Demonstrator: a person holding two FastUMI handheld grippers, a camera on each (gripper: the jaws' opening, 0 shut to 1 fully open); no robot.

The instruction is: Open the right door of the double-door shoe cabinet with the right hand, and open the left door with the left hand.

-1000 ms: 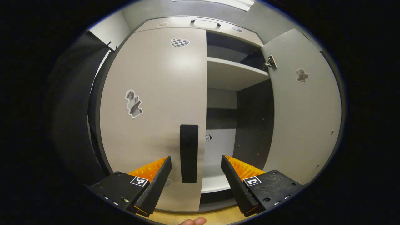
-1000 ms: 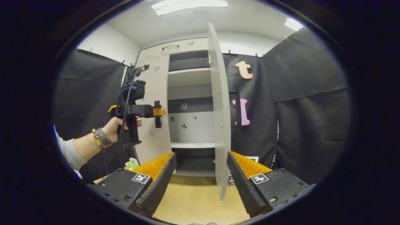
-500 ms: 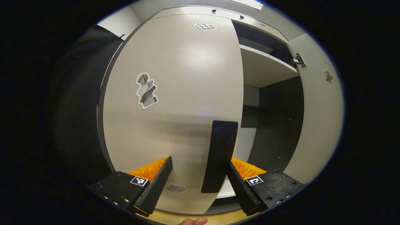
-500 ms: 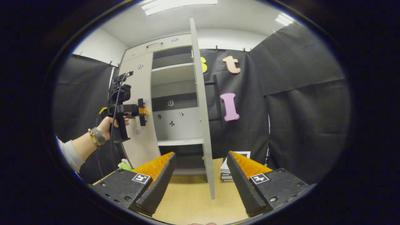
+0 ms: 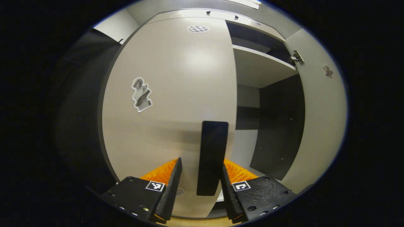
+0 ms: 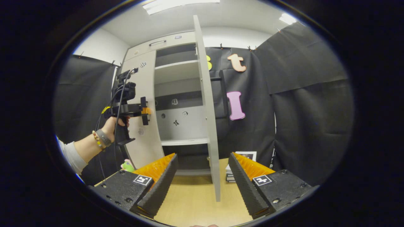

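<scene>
In the left gripper view the shoe cabinet's left door (image 5: 176,94) is closed, pale grey with stickers. Its black vertical handle (image 5: 212,157) stands between the fingers of my left gripper (image 5: 200,161). The jaws have narrowed around it: the right finger sits against the handle and a gap remains on the left. The right door (image 5: 318,110) hangs swung open, showing shelves (image 5: 258,67). In the right gripper view that right door (image 6: 210,126) is edge-on, just beyond my open right gripper (image 6: 203,175), which holds nothing. A hand (image 6: 112,126) holds the left gripper (image 6: 143,110) at the left door (image 6: 142,91).
A small stack of books (image 6: 240,167) lies on the wooden floor (image 6: 195,201) behind the open door. A green and pink toy (image 6: 127,165) sits low beside the cabinet. Black cloth walls the booth on both sides.
The left gripper moved in on the left door's handle and its fingers narrowed around it. The right gripper stayed open and hardly shifted near the open right door.
</scene>
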